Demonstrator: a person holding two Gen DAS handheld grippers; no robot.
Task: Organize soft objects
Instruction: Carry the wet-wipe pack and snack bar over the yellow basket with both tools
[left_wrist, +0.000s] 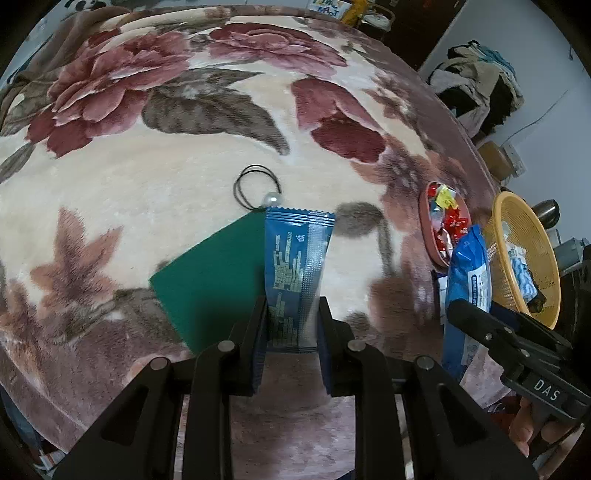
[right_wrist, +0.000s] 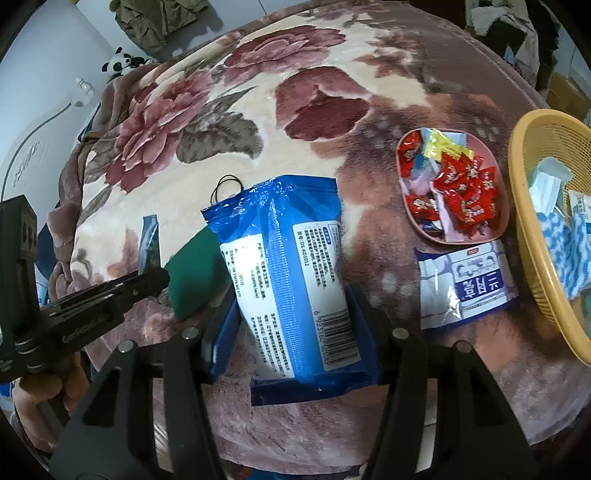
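A flowered blanket (right_wrist: 229, 122) covers the whole bed, and everything sits toward its near right edge. Right at that edge stands the yellow basket (right_wrist: 524, 236), already holding some soft blue-and-white packs. Beside it, further in, is a pink dish (right_wrist: 495, 229) of wrapped sweets, with a flat white-and-blue packet (right_wrist: 465, 288) lying on the blanket just in front of the dish. A green cloth (left_wrist: 210, 273) lies nearer the middle, a black hair tie (left_wrist: 255, 188) with a pearl just beyond it.

The right gripper (right_wrist: 295, 325) points steeply down with its jaws clamped on the sides of a large blue wipes pack (right_wrist: 288, 258), lifted off the blanket. The left gripper (left_wrist: 293, 328), tilted down much the same and close alongside, pinches a slim blue sachet (left_wrist: 295, 266) by its lower end, so the sachet stands up between the jaws.

My worry is the slippery film: the wipes pack is bulky and held only at its lower part, so a quick swing toward the basket could let it slide out. The two grippers are near each other too, and crossing paths might knock the sachet loose or clip the sweets dish.
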